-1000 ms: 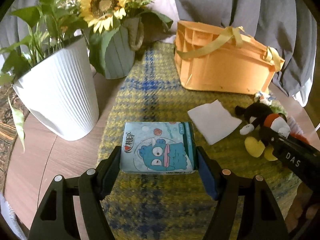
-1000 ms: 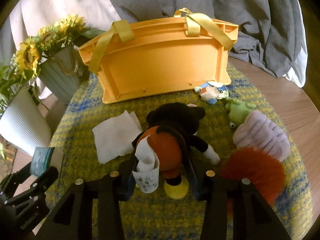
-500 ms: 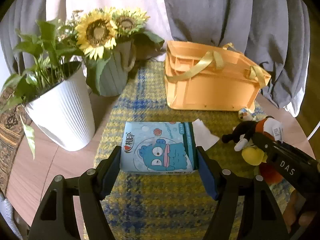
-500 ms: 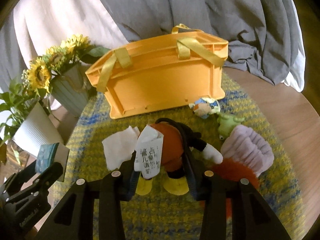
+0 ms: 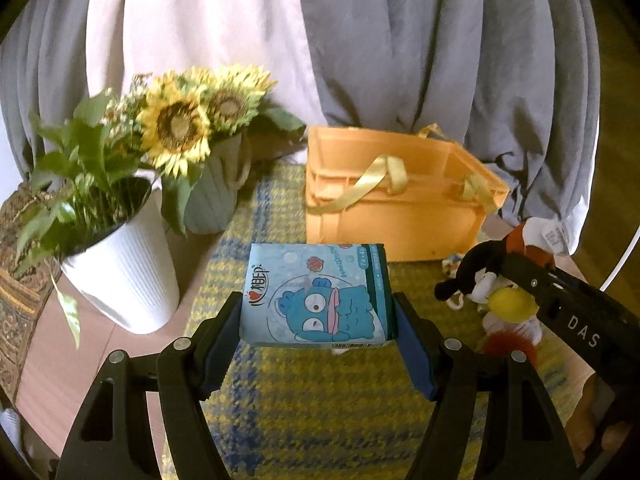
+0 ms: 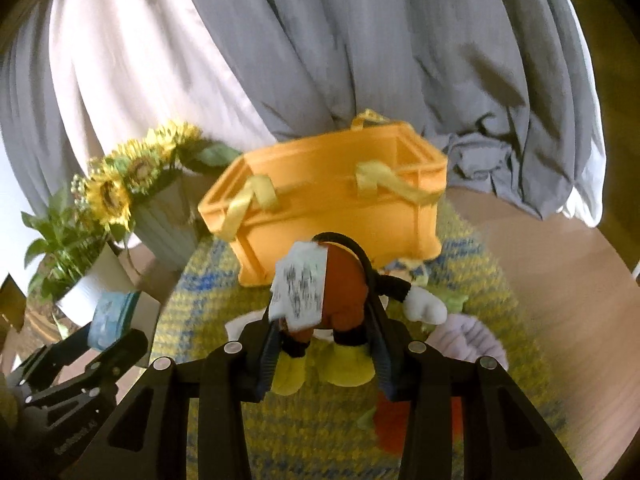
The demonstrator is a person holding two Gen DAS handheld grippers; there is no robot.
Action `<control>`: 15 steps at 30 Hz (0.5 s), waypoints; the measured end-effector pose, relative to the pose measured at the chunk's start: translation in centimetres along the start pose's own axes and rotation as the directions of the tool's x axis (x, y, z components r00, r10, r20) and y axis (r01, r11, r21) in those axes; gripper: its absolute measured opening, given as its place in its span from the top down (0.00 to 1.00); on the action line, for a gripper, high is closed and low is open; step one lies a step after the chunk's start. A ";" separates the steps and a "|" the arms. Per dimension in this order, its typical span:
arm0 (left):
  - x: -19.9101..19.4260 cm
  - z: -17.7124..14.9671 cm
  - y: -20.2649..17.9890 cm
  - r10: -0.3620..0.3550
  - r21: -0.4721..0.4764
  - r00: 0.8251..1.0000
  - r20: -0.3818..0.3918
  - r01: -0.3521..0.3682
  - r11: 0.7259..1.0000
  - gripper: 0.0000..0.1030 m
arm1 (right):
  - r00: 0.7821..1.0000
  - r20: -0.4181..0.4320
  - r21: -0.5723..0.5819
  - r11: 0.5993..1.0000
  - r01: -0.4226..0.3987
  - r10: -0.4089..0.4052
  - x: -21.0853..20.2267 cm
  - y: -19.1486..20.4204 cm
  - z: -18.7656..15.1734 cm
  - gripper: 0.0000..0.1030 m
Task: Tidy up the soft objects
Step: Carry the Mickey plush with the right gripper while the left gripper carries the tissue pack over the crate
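Tissue pack (image 5: 316, 298) clamped broadside between left gripper (image 5: 318, 330) pads, off mat, printed face up; wide grip likely keeps soft pack level.

Plush toy (image 6: 340, 292) pinched at body by right gripper (image 6: 324, 344), tag (image 6: 300, 290) flopped forward, feet dangling.

Orange basket (image 5: 394, 204) ahead of both, on yellow-blue mat (image 5: 320, 412), open top facing up: probable drop spot.

Other soft toys beside basket, partly hidden.

Sunflower vase (image 5: 216, 196), white planter (image 5: 124, 268) at left, clear of carry path.

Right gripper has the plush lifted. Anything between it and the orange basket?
Nothing visible does. The plush hangs in the right gripper, just in front of the basket; only the basket's near wall and its yellow handles must be cleared.
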State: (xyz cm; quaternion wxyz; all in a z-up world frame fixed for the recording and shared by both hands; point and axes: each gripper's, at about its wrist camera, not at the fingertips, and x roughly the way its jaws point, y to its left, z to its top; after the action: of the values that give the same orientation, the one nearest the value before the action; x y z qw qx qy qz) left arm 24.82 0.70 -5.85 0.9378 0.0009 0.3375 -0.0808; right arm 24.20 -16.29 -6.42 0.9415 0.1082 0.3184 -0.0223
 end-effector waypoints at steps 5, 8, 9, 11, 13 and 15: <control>-0.9 1.7 -0.9 -0.015 0.005 0.999 0.049 0.014 1.000 0.31 | 0.999 0.047 -0.002 1.000 -0.007 0.007 -1.1 -0.3 1.4 0.61; -1.3 2.6 -1.5 -0.022 0.010 0.997 0.076 0.022 1.000 0.31 | 0.997 0.077 0.002 1.000 -0.014 0.014 -1.7 -0.5 2.3 0.61; -1.3 2.9 -1.6 -0.024 0.010 0.996 0.083 0.023 1.000 0.31 | 0.996 0.090 0.000 1.000 -0.014 0.014 -1.9 -0.6 2.8 0.61; -1.3 3.5 -1.8 -0.028 0.013 0.995 0.096 0.027 1.000 0.31 | 0.994 0.111 -0.002 1.000 -0.016 0.016 -2.2 -0.7 3.3 0.61; -1.3 4.2 -2.2 -0.030 0.016 0.993 0.113 0.028 0.999 0.31 | 0.991 0.133 -0.004 1.000 -0.019 0.019 -2.5 -0.8 3.9 0.61; -1.3 4.8 -2.4 -0.032 0.019 0.991 0.129 0.030 0.999 0.31 | 0.988 0.156 -0.007 1.000 -0.019 0.020 -2.7 -0.8 4.6 0.61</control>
State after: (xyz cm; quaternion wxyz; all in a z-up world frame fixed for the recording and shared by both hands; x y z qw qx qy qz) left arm 26.44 -1.75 -1.19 0.9563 -0.0016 0.2755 -0.0983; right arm 24.68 -18.19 -1.42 0.9639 0.1068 0.2429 -0.0206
